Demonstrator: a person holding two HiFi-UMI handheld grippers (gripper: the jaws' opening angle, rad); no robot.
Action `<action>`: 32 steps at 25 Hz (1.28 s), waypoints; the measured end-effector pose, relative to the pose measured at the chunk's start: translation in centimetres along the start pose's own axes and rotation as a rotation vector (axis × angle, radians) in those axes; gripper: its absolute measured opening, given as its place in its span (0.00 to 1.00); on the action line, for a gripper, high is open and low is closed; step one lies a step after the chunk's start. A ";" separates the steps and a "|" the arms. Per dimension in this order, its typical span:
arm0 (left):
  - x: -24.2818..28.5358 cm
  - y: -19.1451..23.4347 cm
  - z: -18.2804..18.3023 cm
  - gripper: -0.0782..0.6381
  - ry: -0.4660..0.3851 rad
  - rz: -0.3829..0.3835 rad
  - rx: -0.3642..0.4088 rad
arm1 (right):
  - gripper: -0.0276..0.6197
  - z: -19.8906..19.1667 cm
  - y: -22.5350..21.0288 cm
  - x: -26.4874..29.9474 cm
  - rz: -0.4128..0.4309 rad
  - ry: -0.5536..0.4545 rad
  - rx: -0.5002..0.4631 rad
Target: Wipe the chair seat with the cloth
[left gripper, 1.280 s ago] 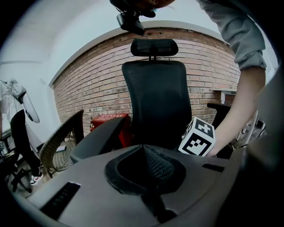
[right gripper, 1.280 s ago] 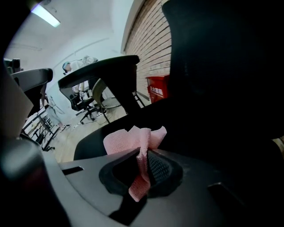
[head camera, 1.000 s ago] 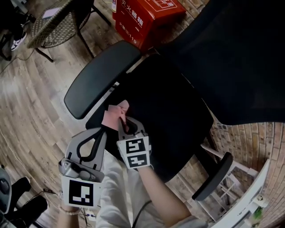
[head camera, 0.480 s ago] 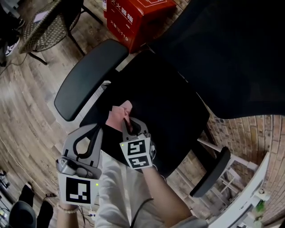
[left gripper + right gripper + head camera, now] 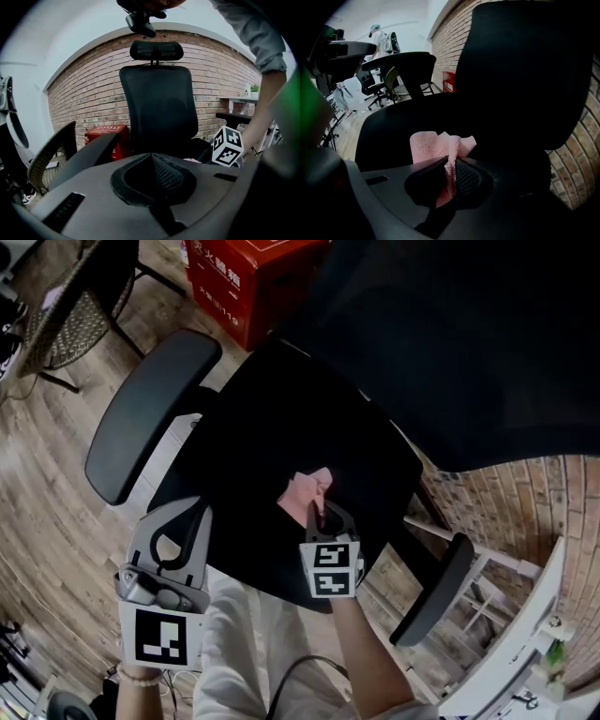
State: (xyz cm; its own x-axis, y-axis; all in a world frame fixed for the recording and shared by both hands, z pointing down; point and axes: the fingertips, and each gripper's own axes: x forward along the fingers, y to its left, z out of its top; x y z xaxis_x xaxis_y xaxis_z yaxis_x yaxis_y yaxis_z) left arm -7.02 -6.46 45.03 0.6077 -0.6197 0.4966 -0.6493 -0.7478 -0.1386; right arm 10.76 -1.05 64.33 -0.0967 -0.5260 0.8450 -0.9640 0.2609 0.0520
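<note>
The black chair seat [image 5: 272,418] fills the middle of the head view. A pink cloth [image 5: 307,489] lies bunched on the seat's right half, and my right gripper [image 5: 317,512] is shut on it from the near side. In the right gripper view the cloth [image 5: 440,145] stands pinched between the jaws, over the seat [image 5: 393,122]. My left gripper [image 5: 195,512] hangs at the seat's near left edge, shut with nothing in it. In the left gripper view its jaws meet at the left gripper's tip [image 5: 151,155], facing the chair's backrest [image 5: 159,103].
The tall backrest [image 5: 450,343] rises at the far right. A left armrest [image 5: 150,413] and a right armrest [image 5: 436,587] flank the seat. A red box [image 5: 239,277] stands on the wooden floor beyond it, a wicker chair [image 5: 66,315] at far left, white furniture [image 5: 525,643] at right.
My right gripper has carried the pink cloth from the seat's near left part to its right half. The left gripper has stayed by the near left edge.
</note>
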 end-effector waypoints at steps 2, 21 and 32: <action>0.3 -0.5 0.5 0.13 -0.005 -0.015 0.006 | 0.13 -1.4 -2.9 -0.9 -0.073 0.030 0.039; 0.7 -0.8 1.8 0.13 -0.028 -0.072 0.045 | 0.13 -6.1 -8.5 -4.8 -0.267 0.099 0.249; -1.7 1.0 -0.7 0.13 0.016 -0.045 0.050 | 0.13 -2.8 5.7 -2.8 0.002 0.051 0.164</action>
State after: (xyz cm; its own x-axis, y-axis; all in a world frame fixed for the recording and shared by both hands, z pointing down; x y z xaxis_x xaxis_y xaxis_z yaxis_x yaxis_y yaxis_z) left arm -9.01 -6.04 44.66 0.6283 -0.5813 0.5170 -0.5974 -0.7862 -0.1581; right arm 6.24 4.13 63.76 -0.0901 -0.4827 0.8711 -0.9917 0.1241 -0.0338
